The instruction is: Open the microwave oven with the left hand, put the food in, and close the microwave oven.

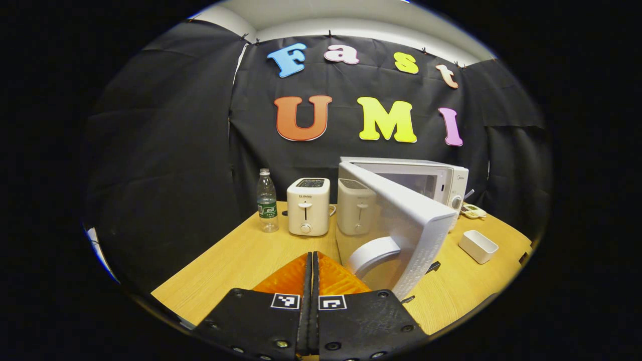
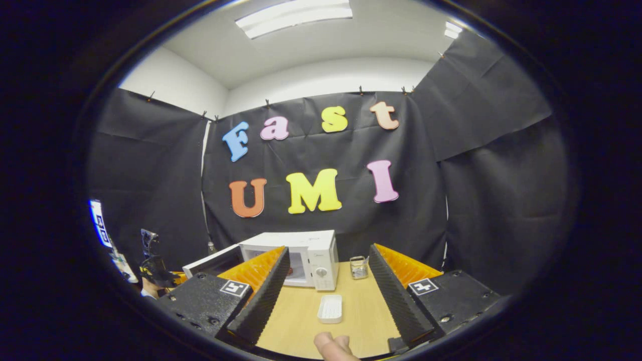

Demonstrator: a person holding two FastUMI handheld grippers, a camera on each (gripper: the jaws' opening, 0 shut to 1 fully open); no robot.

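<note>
A: Your left gripper?
B: Fingers pressed together, holding nothing, just beside the microwave's swung-open door.
A: Right gripper?
B: Spread wide (empty); the white dish lies on the table ahead of it, before the microwave.

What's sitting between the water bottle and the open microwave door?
One white toaster stands between the clear plastic water bottle and the white microwave's open door, in the left gripper view.

Ahead of the left tongs the microwave oven and its swung-open door are white, and the toaster is cream-white. Beside it, the clear water bottle wears a green label. The bench is pale wood-grain, and the small dish ahead of the right tongs is white.
</note>
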